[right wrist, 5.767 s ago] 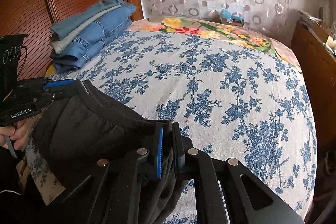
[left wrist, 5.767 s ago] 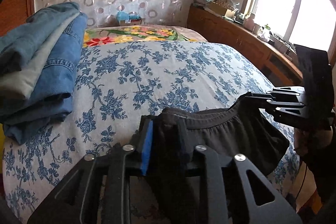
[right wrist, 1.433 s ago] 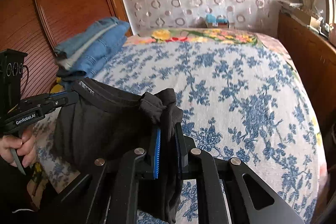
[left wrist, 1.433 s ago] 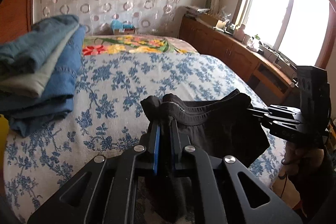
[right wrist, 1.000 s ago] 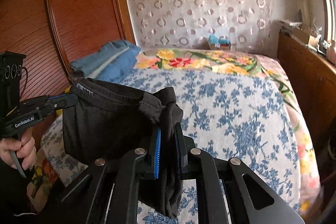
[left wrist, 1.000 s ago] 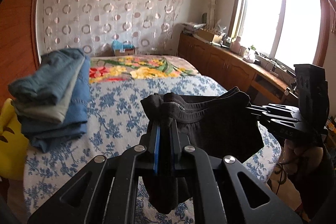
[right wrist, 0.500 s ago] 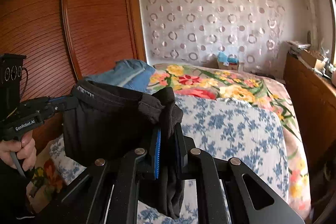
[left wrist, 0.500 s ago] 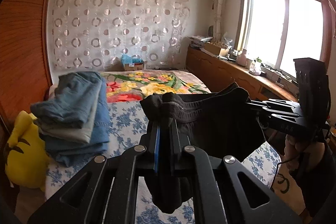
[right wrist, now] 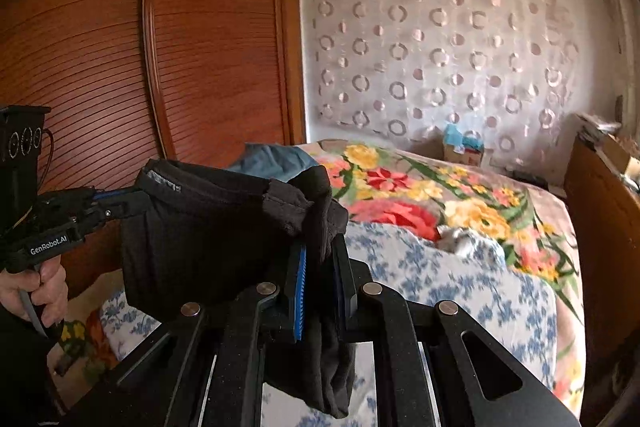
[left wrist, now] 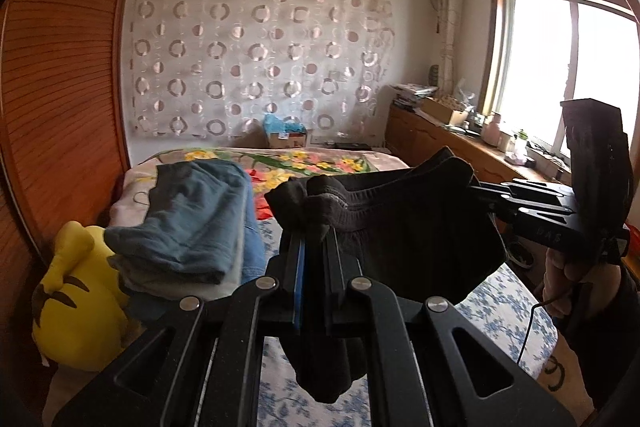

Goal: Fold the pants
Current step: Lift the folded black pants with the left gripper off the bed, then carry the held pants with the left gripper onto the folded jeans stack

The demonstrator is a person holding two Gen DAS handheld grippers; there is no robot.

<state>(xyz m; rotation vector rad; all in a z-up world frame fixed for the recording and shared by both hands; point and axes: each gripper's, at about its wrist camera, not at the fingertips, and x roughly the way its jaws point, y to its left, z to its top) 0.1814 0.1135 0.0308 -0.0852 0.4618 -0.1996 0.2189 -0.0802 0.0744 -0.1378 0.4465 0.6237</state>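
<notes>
The black pants (left wrist: pixel 400 243) hang in the air above the bed (left wrist: pixel 508 307), held by the waistband at two points. The left gripper (left wrist: pixel 314 247) has its fingers clamped together on one end of the waistband; bunched cloth sits on top of the fingertips and a fold of fabric hangs down between and below the fingers. The right gripper (right wrist: pixel 320 255) is clamped in the same way on the other end, with a gathered lump of waistband above its fingertips and cloth trailing down under them. Between the two grippers the waistband runs almost taut, and the body of the pants drops below it, out past both sets of fingertips. The legs are not visible in either view, so their lie cannot be stated. The step in hand appears to be the lift and spread: the garment is raised clear of the bed so that it hangs straight before any fold is made. The next move probably calls for lowering both grippers together toward the bed ahead of the fingers, keeping the waistband level and stretched, so that the cloth lands flat. A stack of folded jeans (left wrist: pixel 192 223) lies to the left of the left fingers and should stay clear.
</notes>
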